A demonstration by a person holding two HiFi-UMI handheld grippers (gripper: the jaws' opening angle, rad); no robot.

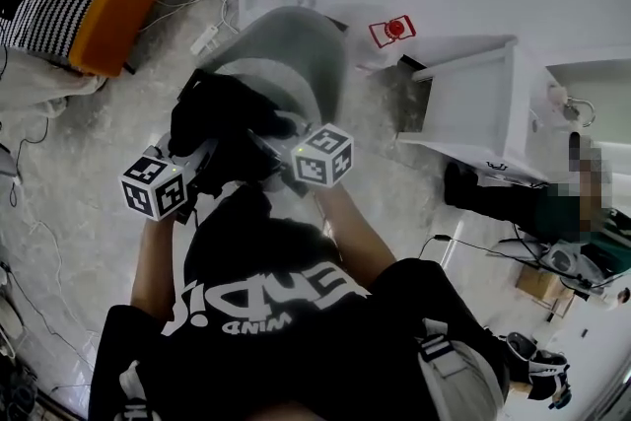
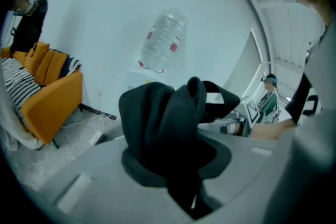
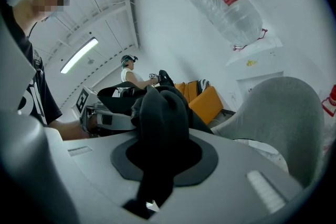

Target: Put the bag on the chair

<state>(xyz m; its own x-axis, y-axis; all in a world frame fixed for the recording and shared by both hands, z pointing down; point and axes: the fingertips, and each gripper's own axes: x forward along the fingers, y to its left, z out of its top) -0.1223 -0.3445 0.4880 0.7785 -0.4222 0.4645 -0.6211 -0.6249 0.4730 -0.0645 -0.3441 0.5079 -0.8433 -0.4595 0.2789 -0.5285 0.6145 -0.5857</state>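
Note:
A black fabric bag (image 1: 222,118) hangs between my two grippers, just in front of the grey shell chair (image 1: 286,54). My left gripper (image 1: 209,161) is shut on one bunch of the bag's cloth (image 2: 163,128), which fills the space between the jaws of the left gripper (image 2: 181,170). My right gripper (image 1: 268,149) is shut on another fold of the bag (image 3: 160,118), which is pinched in the right gripper (image 3: 155,165). The chair's curved back (image 3: 283,113) rises to the right in the right gripper view. The chair's seat is mostly hidden by the bag.
An orange sofa (image 1: 113,0) with a striped cushion stands at the far left. A power strip (image 1: 204,39) and cables lie on the floor beside the chair. A white cabinet (image 1: 483,104) is at the right, with another person (image 1: 582,202) beyond it. A water dispenser bottle (image 2: 164,39) stands by the wall.

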